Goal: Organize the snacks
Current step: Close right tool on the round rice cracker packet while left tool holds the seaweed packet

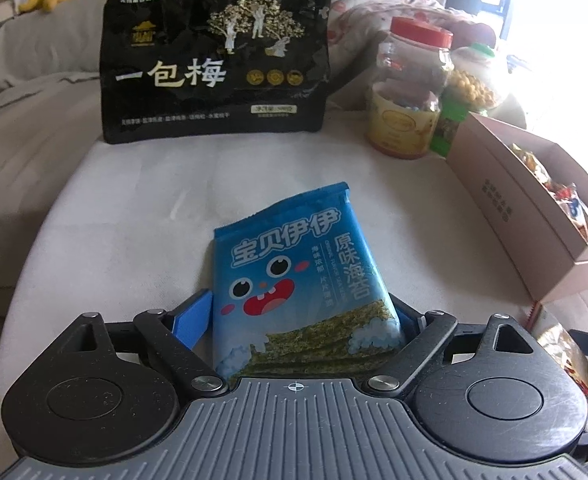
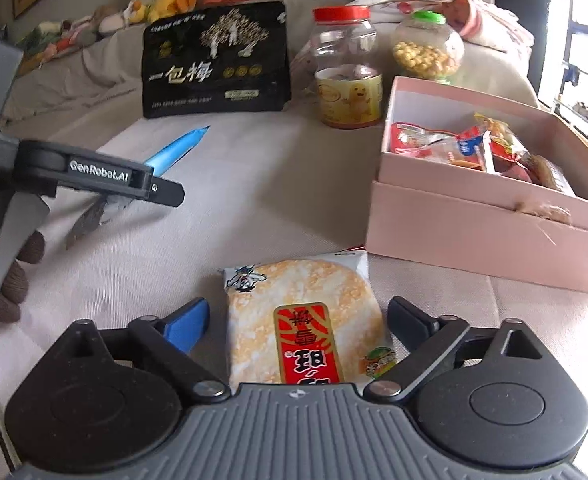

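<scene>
Here, through the left wrist camera, your left gripper [image 1: 304,316] is clamping a blue seaweed packet [image 1: 294,280] — a cartoon face with a red mouth on the front, white lettering above it, its top edge leaning away from you over the pale cloth surface [image 1: 133,208]. The blue fingers [image 1: 191,320] are pressing against the packet's lower sides. Beyond it a large black pouch [image 1: 213,64] with gold trees is standing upright, with a red-lidded jar [image 1: 410,92] and a green-lidded jar [image 1: 474,76] to its right, and the pink box [image 1: 526,216] is showing only its side at the right edge.

Through the right wrist camera, your right gripper [image 2: 300,326] is standing wide open around a rice cracker packet [image 2: 306,320] — a pale golden disc with a red label, lying flat on the cloth, neither finger touching it. This view is looking down into the pink box, which is holding several red and white wrapped snacks [image 2: 466,144]. It is also catching your left gripper from the side, with the seaweed packet's blue edge poking past it, and gloved fingers [image 2: 17,276] on its handle.
</scene>
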`<state>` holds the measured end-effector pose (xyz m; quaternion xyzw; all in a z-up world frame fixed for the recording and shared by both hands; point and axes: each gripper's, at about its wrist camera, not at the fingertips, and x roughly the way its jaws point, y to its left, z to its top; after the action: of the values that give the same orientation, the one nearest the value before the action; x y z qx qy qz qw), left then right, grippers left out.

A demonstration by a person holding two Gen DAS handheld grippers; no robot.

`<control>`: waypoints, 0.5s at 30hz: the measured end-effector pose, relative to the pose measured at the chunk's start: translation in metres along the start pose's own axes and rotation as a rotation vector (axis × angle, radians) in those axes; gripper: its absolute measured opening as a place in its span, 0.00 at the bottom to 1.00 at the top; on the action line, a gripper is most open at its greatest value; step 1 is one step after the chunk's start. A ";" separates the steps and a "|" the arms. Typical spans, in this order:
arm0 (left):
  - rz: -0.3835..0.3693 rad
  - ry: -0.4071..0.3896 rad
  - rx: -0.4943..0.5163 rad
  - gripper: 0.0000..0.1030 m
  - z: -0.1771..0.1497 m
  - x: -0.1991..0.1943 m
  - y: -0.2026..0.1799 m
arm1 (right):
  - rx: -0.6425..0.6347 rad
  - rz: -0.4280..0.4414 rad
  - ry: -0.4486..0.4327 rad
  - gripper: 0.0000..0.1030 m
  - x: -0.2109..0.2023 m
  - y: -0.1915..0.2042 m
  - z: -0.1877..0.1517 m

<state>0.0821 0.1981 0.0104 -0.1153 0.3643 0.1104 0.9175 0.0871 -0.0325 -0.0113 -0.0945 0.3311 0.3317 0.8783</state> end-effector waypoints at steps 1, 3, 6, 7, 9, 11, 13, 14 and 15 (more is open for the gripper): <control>-0.004 0.007 0.008 0.88 -0.001 -0.002 -0.001 | -0.008 -0.001 0.005 0.97 0.001 0.001 0.000; -0.005 0.016 0.035 0.84 -0.008 -0.008 -0.007 | -0.013 0.007 0.012 1.00 0.002 0.001 0.001; 0.011 0.008 0.056 0.84 -0.027 -0.021 -0.016 | -0.019 0.016 0.021 1.00 0.003 0.001 0.001; 0.019 0.003 0.065 0.84 -0.033 -0.025 -0.020 | -0.022 0.017 0.024 1.00 0.003 0.001 0.002; 0.035 0.011 0.080 0.84 -0.044 -0.033 -0.027 | -0.032 0.022 0.033 1.00 0.003 0.001 0.002; 0.049 0.011 0.104 0.83 -0.054 -0.039 -0.033 | -0.045 0.030 0.041 1.00 0.004 0.000 0.003; 0.046 0.006 0.104 0.83 -0.061 -0.045 -0.034 | -0.051 0.038 0.038 1.00 0.003 -0.001 0.002; 0.035 0.003 0.098 0.83 -0.064 -0.049 -0.033 | -0.053 0.041 0.035 1.00 0.001 -0.001 0.001; 0.018 -0.001 0.095 0.83 -0.067 -0.052 -0.032 | -0.054 0.041 0.035 1.00 0.000 -0.001 0.000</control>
<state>0.0112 0.1419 0.0031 -0.0681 0.3698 0.1014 0.9211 0.0875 -0.0329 -0.0118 -0.1171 0.3392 0.3569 0.8625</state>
